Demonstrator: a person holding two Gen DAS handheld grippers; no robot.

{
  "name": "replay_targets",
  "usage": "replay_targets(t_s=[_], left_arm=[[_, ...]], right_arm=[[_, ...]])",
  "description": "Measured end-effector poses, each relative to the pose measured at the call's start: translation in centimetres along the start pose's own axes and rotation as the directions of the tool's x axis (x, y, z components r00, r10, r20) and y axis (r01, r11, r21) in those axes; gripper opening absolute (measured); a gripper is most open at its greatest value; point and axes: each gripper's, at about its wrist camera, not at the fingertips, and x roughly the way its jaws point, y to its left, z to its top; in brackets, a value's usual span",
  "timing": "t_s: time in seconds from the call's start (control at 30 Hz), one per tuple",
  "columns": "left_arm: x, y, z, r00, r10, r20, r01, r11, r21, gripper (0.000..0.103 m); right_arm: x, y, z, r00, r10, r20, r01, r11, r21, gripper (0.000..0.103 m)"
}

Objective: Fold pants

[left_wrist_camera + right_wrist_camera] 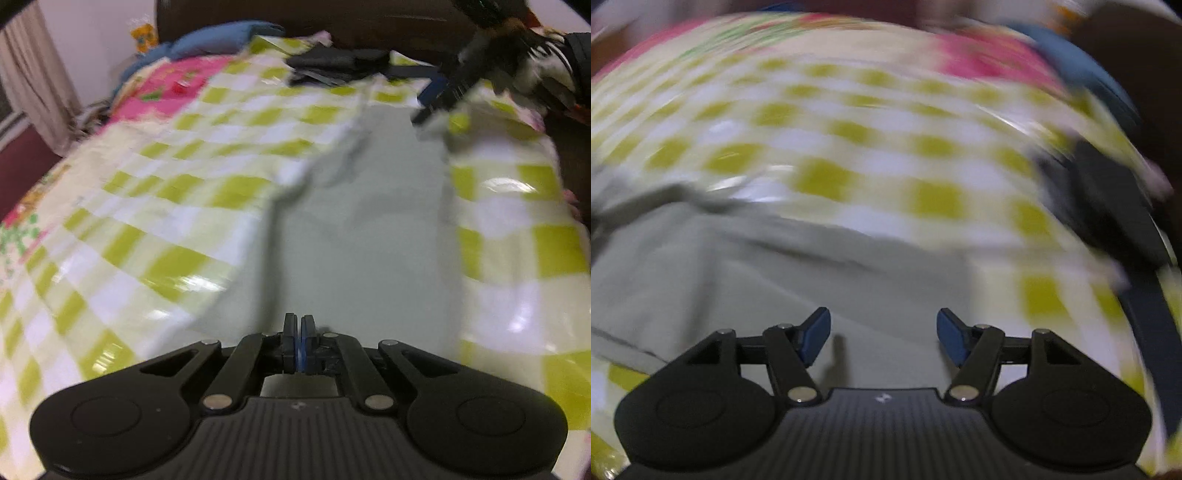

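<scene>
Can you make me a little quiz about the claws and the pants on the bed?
1. True or false: the right claw has its fingers spread wide apart.
2. What colour are the pants lying on the checked bedspread? A) pale grey-green B) bright red C) black
3. Fill in the blank: the left claw has its two fingers pressed ______.

Key: 1 true. 2 A. 3 together; whether any cloth is pinched between them cannot be told from the blurry left wrist view.
</scene>
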Motion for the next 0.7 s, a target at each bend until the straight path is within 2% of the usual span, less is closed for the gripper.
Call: replay_targets(t_s=[0.07, 0.17, 0.33, 0.4, 0.47, 0.5, 0.53, 0.63, 0.7], left_arm=[[0.3, -1.3, -0.5, 0.999, -0.026, -0.037, 0.026, 1.000, -0.001, 0.019], [0.0, -2.7, -0.8, 0.998, -0.022, -0.056, 0.022, 1.000, 0.008, 0.019], [-0.5, -3.2, -0.6, 0.997, -0.012, -0.082, 0.011, 1.000, -0.014, 0.020], [-0.7, -3.6, -0.5, 0.996, -0.004, -0.086, 0.004, 1.000, -0.007, 0.020], [-1.1, -3.9, -0.4, 0.997, -0.003, -0.078, 0.003, 1.000, -0.008, 0.021], [-1.2, -4.0, -0.3, 0.997, -0.008, -0.073, 0.007, 1.000, -0.015, 0.021], [-1.2, -4.2, -0.3, 0.998, -0.010, -0.070, 0.009, 1.000, -0.018, 0.022], [-1.3, -4.8, -0.1, 0.998, -0.002, -0.060, 0.001, 1.000, -0.020, 0.023], [-1.3, -5.2, 0.0, 0.999, -0.007, -0.053, 0.006, 1.000, -0.028, 0.023]], right_arm=[[-1.2, -2.9, -1.6, 0.999, -0.028, 0.016, 0.026, 0.989, 0.143, 0.065], [-2.4, -5.5, -3.7, 0.999, -0.026, 0.026, 0.016, 0.951, 0.309, 0.065], [-3.1, -6.6, -6.0, 0.991, 0.104, 0.083, -0.132, 0.855, 0.502, 0.065], [-2.7, -6.9, -6.6, 0.976, 0.175, 0.126, -0.216, 0.790, 0.574, 0.065], [-1.8, -7.0, -7.2, 0.956, 0.239, 0.171, -0.291, 0.701, 0.651, 0.065], [-1.5, -6.9, -7.4, 0.949, 0.248, 0.193, -0.312, 0.672, 0.671, 0.065], [-1.1, -6.6, -7.7, 0.951, 0.239, 0.197, -0.307, 0.657, 0.689, 0.066], [0.0, -5.8, -7.9, 0.961, 0.195, 0.198, -0.278, 0.646, 0.711, 0.070], [0.3, -5.8, -8.3, 0.959, 0.165, 0.230, -0.282, 0.614, 0.737, 0.070]])
